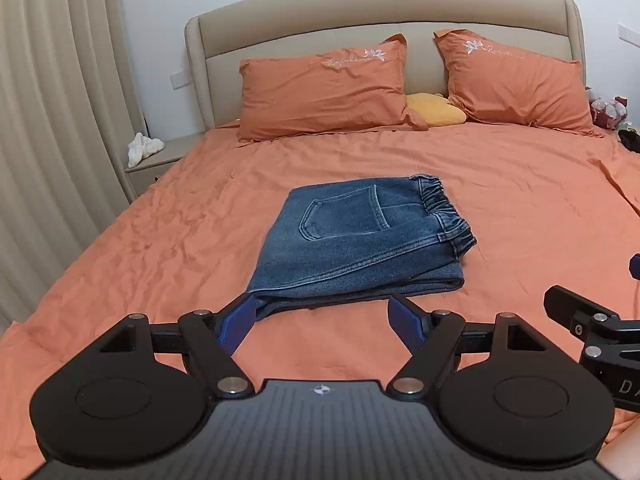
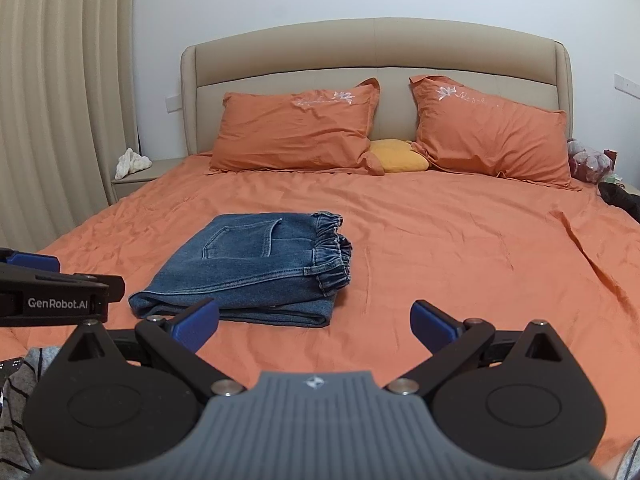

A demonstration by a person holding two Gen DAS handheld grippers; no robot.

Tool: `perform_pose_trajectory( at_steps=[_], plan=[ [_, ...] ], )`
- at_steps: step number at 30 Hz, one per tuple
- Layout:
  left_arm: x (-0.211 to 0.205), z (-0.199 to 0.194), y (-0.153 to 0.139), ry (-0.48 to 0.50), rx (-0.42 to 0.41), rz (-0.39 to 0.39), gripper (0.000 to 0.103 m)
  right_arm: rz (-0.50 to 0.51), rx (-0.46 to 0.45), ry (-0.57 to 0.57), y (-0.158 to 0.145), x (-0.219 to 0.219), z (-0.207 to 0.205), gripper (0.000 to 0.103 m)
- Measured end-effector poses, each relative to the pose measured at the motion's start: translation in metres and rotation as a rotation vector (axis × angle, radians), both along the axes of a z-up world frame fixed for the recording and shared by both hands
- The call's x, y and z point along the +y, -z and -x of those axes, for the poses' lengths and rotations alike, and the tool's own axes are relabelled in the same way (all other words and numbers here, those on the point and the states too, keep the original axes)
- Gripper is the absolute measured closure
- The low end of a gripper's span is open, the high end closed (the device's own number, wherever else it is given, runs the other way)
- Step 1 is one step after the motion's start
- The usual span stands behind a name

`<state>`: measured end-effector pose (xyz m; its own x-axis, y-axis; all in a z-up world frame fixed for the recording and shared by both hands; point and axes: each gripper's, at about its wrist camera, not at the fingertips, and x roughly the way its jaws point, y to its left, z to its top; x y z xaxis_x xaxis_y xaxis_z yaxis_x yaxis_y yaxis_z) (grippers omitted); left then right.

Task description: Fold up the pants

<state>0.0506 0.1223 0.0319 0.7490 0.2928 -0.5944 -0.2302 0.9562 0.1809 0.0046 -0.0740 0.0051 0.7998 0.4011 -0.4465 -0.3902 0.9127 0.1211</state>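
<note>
Pants: the blue denim pants (image 1: 360, 240) lie folded into a compact stack on the orange bed sheet (image 1: 500, 200), about midway across the bed and nearer its foot edge than the pillows (image 1: 324, 88); back pocket up, elastic waistband toward the right side edge of the bed.
Left gripper: the left gripper (image 1: 320, 320) hovers just short of the stack's near edge, its jaws spread wide and holding nothing; its left pad sits close to the near left corner of the denim, and I cannot tell whether it touches.
Right gripper: the right gripper (image 2: 316, 324) hangs above the sheet near the foot edge, jaws wide apart and empty, to the right of the stack's near fold.
Stage: judging by the tidy layers, the folding looks essentially done; what remains is at most a tidy-up.
Doing it well: if any touch is needed, press the top layer flat instead of pinching, since a pinch at the near fold would likely lift and splay the layers.
Watch: the bottom layer juts out a little at the near left corner; nudge it under, toward the headboard (image 2: 376, 52), with both sides moved evenly.
Risk: dragging could wrinkle the loose sheet and skew the stack.
</note>
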Motion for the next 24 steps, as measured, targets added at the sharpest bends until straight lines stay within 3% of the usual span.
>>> perform_pose_trajectory(
  at_steps=[24],
  plan=[
    [-0.001,-0.001,-0.003,0.002,0.002,-0.006,0.015,-0.023,-0.044,0.009,-0.009,-0.015,0.015,0.005]
  ],
)
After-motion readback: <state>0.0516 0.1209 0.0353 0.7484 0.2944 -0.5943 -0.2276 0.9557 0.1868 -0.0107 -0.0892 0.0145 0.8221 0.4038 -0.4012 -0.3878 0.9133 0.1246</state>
